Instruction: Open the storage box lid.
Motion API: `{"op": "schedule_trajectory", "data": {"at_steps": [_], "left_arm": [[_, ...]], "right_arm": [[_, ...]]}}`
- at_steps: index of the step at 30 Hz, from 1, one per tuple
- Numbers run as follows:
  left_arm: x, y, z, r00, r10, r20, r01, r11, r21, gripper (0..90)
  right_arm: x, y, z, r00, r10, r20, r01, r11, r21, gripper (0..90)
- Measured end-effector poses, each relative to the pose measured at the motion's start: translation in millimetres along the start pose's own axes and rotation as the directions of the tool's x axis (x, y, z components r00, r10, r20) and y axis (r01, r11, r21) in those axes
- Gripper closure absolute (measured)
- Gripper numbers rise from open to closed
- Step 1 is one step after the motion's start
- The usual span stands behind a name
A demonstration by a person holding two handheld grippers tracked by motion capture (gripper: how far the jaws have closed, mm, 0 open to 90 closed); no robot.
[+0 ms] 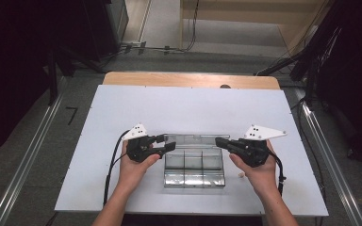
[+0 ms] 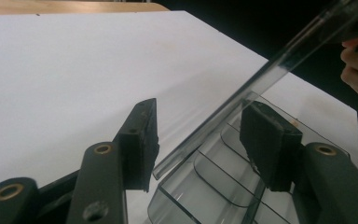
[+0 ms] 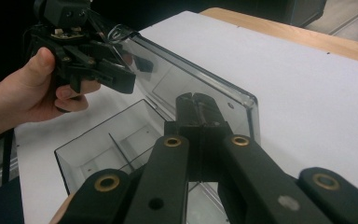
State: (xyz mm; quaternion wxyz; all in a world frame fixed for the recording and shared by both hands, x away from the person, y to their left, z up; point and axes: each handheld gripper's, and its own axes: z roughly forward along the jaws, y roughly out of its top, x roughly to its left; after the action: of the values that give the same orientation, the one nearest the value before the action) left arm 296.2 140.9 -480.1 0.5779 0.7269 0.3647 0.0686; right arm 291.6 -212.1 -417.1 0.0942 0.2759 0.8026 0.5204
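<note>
Right gripper (image 3: 198, 103) jaws pinched shut on clear lid (image 3: 200, 79) — left gripper (image 2: 198, 135) jaws half-open astride it — compartmented box (image 1: 194, 168).

No text, label, brand, number or sign could be read in any view.
</note>
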Motion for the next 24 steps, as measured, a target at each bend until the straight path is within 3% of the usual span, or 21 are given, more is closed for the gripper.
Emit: {"op": "schedule_trajectory", "data": {"at_steps": [8,19,24], "left_arm": [[0.2,-0.7,1.2,0.9999,-0.005,0.010,0.005,1.0000,0.002,57.3],[1.8,-0.3,0.7,0.9998,-0.005,0.019,0.005,1.0000,-0.002,61.7],[2.7,-0.3,1.1,0.9997,-0.011,0.019,0.012,0.9999,-0.008,62.7]], "right_arm": [[-2.7,-2.8,-1.8,0.9999,0.011,0.004,-0.011,1.000,0.002,88.6],[-11.4,-14.2,-4.9,0.9971,-0.038,-0.066,0.041,0.998,0.047,87.9],[-17.4,-17.4,-11.7,0.9958,-0.045,-0.080,0.048,0.998,0.037,80.6]]}}
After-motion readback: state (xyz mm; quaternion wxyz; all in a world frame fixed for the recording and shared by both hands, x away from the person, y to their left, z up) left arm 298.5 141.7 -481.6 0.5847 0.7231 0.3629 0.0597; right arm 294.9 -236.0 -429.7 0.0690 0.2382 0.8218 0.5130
